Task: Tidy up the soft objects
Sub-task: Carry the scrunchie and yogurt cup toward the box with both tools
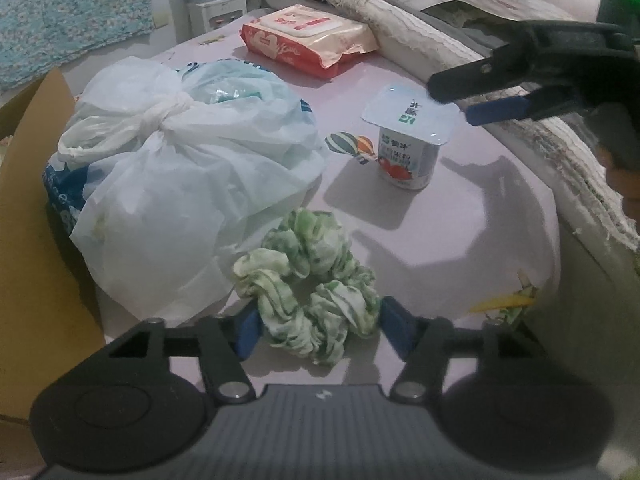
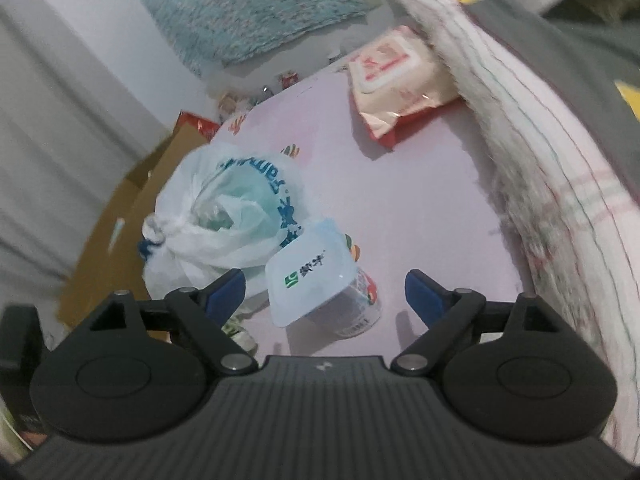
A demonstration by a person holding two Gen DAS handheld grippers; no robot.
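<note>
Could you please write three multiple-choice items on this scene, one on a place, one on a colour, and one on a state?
1. Where does the scrunchie lie?
A. on top of the wet-wipes pack
B. on the pink surface, between the left gripper's fingers, beside the tied plastic bag
C. inside the cardboard box

2. What colour is the scrunchie?
A. green and white
B. solid black
C. orange

3. How is the yogurt cup standing?
A. on its side, lid torn off
B. upside down
C. upright, foil lid sealed

Answers:
1 B: in the left wrist view it rests on the pink surface between the blue pads of the left gripper, next to the tied plastic bag.
2 A: its ruffled fabric is mottled green on white.
3 C: the lid faces up, flat and intact; the right gripper is open above it.
</note>
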